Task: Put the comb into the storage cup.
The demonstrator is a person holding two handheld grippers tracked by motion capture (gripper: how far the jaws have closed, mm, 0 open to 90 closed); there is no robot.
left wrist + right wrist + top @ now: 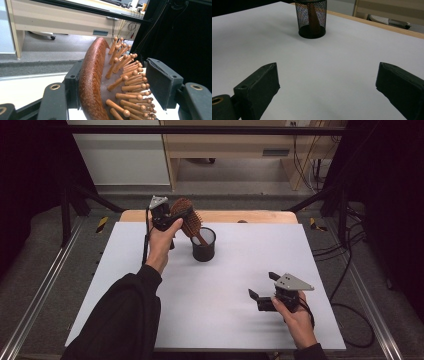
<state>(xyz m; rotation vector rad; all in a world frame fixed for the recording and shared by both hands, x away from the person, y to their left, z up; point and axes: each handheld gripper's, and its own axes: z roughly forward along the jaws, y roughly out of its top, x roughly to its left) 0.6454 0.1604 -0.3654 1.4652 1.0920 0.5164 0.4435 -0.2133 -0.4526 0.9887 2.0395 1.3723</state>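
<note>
Wooden pegs of the brown oval hairbrush [117, 82] sit between the left gripper [172, 217] jaws, which are a little apart, pads not pressing. Its handle stands in the black mesh cup [204, 245] on the white table [150, 320]. Nearer, the right gripper [262, 292] gapes wide, holding nothing.

Glossy wooden hairbrush [91, 85] with wooden pegs, black metal mesh cup [311, 18], matt white tabletop [220, 295]
</note>
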